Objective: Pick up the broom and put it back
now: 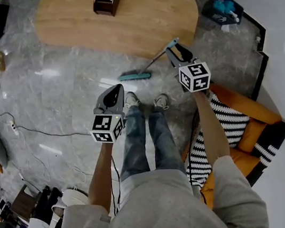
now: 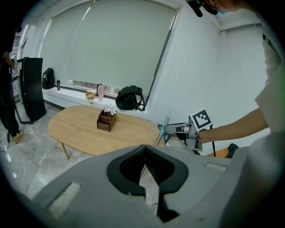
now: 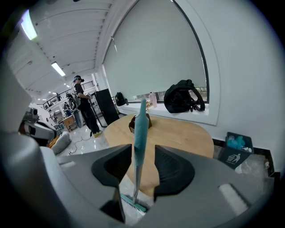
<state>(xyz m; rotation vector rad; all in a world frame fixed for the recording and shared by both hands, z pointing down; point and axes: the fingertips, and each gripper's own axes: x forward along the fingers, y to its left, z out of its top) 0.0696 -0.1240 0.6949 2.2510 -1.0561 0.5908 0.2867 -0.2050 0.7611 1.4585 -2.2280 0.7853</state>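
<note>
The broom (image 1: 135,75) stands tilted on the grey floor in front of the person's feet, its teal head down and its thin handle rising to the right. My right gripper (image 1: 178,50) is at the top of that handle. In the right gripper view the teal handle (image 3: 141,129) runs up between the jaws of the right gripper (image 3: 142,153), close against the left jaw with a gap to the right jaw, so the gripper is open. My left gripper (image 1: 114,91) hangs left of the broom, shut and empty (image 2: 144,153). It looks toward the right gripper (image 2: 173,130) and the broom handle (image 2: 165,124).
An oval wooden table (image 1: 116,23) with a brown box of flowers (image 1: 107,0) stands just beyond the broom. An orange armchair with a striped cushion (image 1: 251,114) is at the right. A bin (image 1: 221,10) sits by the wall. Cables (image 1: 26,130) trail at the left. A person (image 3: 84,109) stands far off.
</note>
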